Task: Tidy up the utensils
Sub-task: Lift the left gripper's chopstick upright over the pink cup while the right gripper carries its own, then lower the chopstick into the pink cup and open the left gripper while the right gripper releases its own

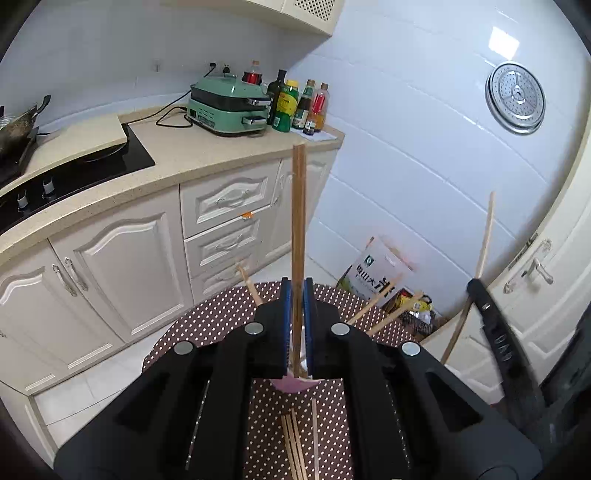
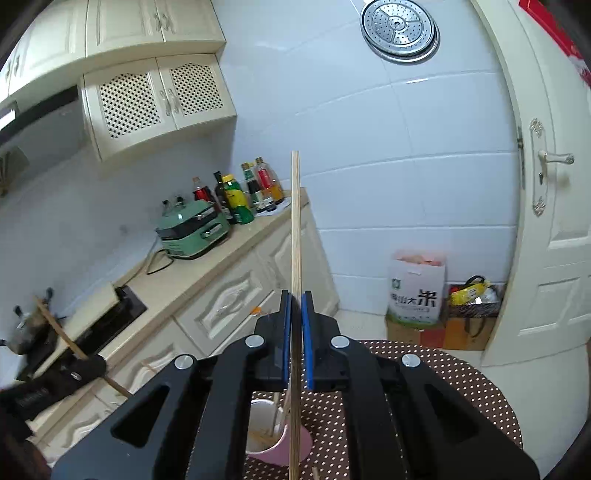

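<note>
My left gripper (image 1: pixel 296 286) is shut on dark brown chopsticks (image 1: pixel 298 221) that stand upright above the pink cup (image 1: pixel 291 384). Several more chopsticks (image 1: pixel 373 303) lean out of that cup, and loose chopsticks (image 1: pixel 293 443) lie on the dotted tablecloth (image 1: pixel 221 317) below. My right gripper (image 2: pixel 296 295) is shut on a pale bamboo chopstick (image 2: pixel 295 221), held upright over the cup (image 2: pixel 266 432). In the left wrist view the right gripper (image 1: pixel 476 288) shows at the right with its pale chopstick (image 1: pixel 484 240). In the right wrist view the left gripper (image 2: pixel 77 369) shows at the far left.
A kitchen counter (image 1: pixel 207 162) runs behind, with a green appliance (image 1: pixel 229 107), several bottles (image 1: pixel 295 105) and a black hob (image 1: pixel 92 166). A rice bag (image 2: pixel 415 291) and a basket (image 2: pixel 472 299) sit on the floor by the white door (image 2: pixel 554 221). A steamer plate (image 2: pixel 399 29) hangs on the tiled wall.
</note>
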Tool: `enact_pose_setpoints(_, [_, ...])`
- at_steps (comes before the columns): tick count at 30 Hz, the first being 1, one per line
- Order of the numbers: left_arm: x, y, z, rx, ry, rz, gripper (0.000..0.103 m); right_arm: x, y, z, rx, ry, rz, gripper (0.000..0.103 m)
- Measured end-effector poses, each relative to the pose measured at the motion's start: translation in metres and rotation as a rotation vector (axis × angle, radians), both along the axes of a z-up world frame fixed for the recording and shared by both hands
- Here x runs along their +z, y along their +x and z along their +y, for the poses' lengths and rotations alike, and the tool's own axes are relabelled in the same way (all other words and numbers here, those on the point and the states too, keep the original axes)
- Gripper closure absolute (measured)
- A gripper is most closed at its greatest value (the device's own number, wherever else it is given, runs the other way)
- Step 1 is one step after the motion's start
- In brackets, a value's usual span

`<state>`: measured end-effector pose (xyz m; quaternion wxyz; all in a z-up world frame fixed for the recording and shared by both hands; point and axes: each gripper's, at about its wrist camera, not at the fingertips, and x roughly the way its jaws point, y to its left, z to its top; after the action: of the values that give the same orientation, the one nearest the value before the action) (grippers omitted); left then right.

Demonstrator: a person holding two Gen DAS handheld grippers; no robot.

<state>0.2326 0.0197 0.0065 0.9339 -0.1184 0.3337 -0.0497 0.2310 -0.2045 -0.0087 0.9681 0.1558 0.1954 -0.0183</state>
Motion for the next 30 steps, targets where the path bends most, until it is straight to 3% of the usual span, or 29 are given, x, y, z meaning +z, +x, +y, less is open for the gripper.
enact_pose_setpoints(5, [-0.007,0.012,-0.003,-0.005,0.006,0.019,0.097,-0.017,0.009,-0.003,-0.044,0.103,0.027,0.098])
enact_pose_setpoints(15, [-0.041,0.028,-0.003,-0.016,0.015,0.085,0.097,-0.039,0.025,-0.011,-0.120,0.213,0.019,0.098])
enact_pose_setpoints(30, [-0.091,0.043,0.005,-0.082,-0.021,0.113,0.096,-0.074,0.036,-0.002,-0.221,0.236,-0.067,0.098])
